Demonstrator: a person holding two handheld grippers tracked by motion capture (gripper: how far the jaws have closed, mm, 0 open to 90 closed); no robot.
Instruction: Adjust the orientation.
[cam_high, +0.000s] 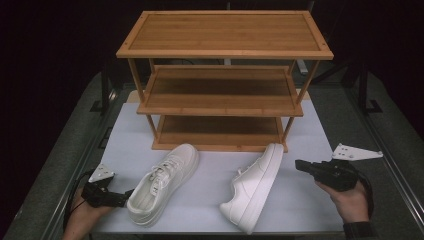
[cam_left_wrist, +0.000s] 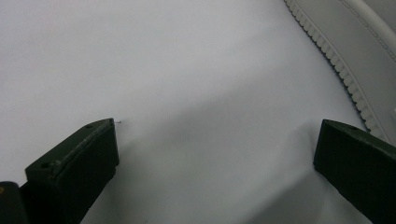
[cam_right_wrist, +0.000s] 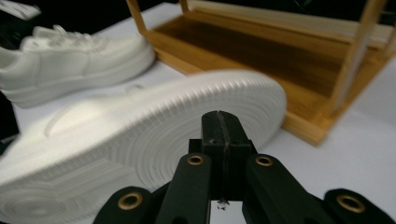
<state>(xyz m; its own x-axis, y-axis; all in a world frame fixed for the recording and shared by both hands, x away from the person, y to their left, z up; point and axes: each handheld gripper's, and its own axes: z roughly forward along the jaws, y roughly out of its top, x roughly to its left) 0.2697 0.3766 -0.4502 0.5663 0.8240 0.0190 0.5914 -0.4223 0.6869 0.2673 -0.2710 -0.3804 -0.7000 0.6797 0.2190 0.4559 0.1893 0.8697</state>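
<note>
Two white sneakers lie on the white table top in front of a wooden shoe rack (cam_high: 222, 90). The left sneaker (cam_high: 162, 181) stands upright on its sole, toe toward the rack. The right sneaker (cam_high: 254, 186) lies tipped on its side, its ribbed sole (cam_right_wrist: 140, 149) facing my right gripper. My left gripper (cam_high: 127, 196) is open beside the left sneaker's heel, whose ribbed sole edge (cam_left_wrist: 348, 70) runs past the right jaw; bare table lies between the jaws. My right gripper (cam_high: 298, 165) is shut with nothing in it, a short way right of the tipped sneaker.
The rack has three bamboo shelves, all bare, and its lowest shelf (cam_right_wrist: 280, 60) sits right behind the sneakers' toes. The white table top (cam_high: 310, 200) ends close to both hands, with grey floor (cam_high: 395, 135) and dark frame rails around it.
</note>
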